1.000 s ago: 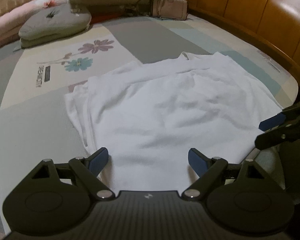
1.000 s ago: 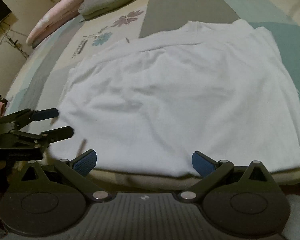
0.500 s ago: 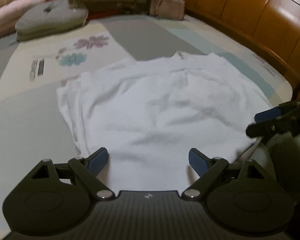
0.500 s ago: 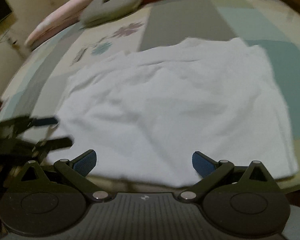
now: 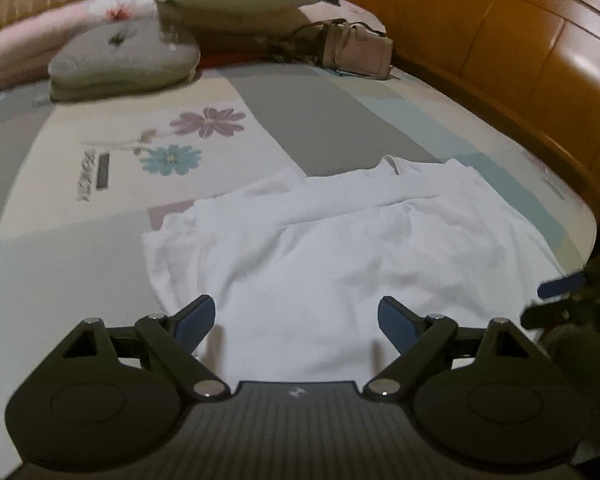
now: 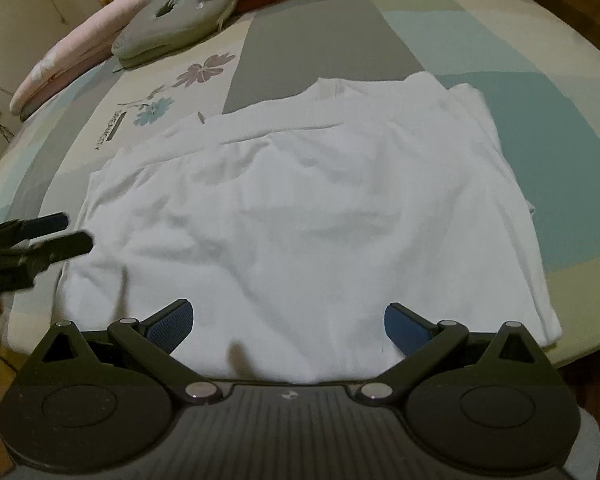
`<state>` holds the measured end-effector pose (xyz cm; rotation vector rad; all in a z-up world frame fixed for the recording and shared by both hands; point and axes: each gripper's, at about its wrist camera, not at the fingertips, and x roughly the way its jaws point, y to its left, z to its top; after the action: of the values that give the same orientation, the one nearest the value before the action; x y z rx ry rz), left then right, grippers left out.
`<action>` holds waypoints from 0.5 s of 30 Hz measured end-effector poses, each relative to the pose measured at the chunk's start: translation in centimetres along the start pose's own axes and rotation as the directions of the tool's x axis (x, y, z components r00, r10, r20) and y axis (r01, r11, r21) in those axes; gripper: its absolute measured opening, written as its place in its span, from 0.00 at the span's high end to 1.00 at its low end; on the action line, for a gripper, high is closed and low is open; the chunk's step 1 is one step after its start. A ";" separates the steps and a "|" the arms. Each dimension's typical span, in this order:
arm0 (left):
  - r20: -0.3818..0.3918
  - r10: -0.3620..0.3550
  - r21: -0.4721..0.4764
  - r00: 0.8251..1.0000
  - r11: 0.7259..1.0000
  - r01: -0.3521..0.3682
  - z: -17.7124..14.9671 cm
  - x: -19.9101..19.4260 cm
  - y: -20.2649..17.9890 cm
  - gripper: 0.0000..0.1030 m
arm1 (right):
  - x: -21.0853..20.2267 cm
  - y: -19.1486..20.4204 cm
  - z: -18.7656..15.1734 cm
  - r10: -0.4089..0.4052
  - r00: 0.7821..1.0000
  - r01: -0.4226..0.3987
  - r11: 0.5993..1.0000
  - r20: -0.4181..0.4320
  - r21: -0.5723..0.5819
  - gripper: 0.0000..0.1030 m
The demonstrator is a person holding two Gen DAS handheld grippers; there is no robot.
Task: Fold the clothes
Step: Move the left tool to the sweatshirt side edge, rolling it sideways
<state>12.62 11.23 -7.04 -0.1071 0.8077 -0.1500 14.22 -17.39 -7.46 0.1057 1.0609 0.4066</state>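
Two grippers are held spread apart, nothing clamped, above the near hem of a white cotton T-shirt (image 6: pixel 300 216) laid flat on a bed sheet of grey, teal and cream patches with printed flowers (image 5: pixel 308 120). The left gripper (image 5: pixel 296 320) is placed over the shirt's left half, the right gripper (image 6: pixel 288 324) over its right half; the hem is seen between each pair of blue-padded fingers.
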 end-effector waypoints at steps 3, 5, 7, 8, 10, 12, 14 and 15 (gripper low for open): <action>-0.036 -0.004 -0.028 0.999 1.000 0.003 -0.4 1.6 0.7 0.14 | -0.3 0.0 -0.1 -0.011 1.000 0.011 1.000 0.000 -0.004 0.00; -0.035 -0.014 -0.042 0.999 0.999 0.012 -0.7 1.7 0.9 0.14 | -0.5 -0.1 -0.1 -0.010 1.000 0.010 1.000 0.011 -0.001 0.00; -0.023 -0.024 -0.047 0.999 0.999 0.022 -0.6 1.1 1.1 0.14 | -0.6 -0.1 0.0 -0.005 1.000 0.004 1.000 0.025 0.005 0.00; -0.010 -0.026 -0.055 1.000 0.998 0.026 -0.5 0.7 1.3 0.14 | -0.7 -0.2 0.1 -0.002 0.999 0.002 1.000 0.033 0.008 0.00; 0.008 -0.019 -0.076 1.000 0.997 0.019 -0.4 -0.1 1.8 0.14 | -0.9 -0.2 0.2 0.006 0.999 -0.007 1.000 0.050 0.015 0.00; -0.003 -0.019 -0.125 1.000 0.992 0.019 -0.7 -0.4 3.1 0.14 | -1.0 -0.2 0.3 0.029 0.997 -0.030 0.999 0.070 0.020 0.00; -0.015 -0.021 -0.175 1.000 0.984 0.018 -0.9 -0.6 4.4 0.14 | -0.9 0.0 0.3 0.054 0.995 -0.055 0.998 0.079 0.015 0.00; -0.032 -0.037 -0.210 0.999 0.977 0.029 -1.1 -0.5 5.2 0.14 | -0.9 0.1 0.3 0.064 0.995 -0.065 0.998 0.080 0.010 0.00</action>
<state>11.93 16.36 -8.20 -0.3176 0.8567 -0.0977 14.03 -17.58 -6.53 0.1666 0.9831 0.4507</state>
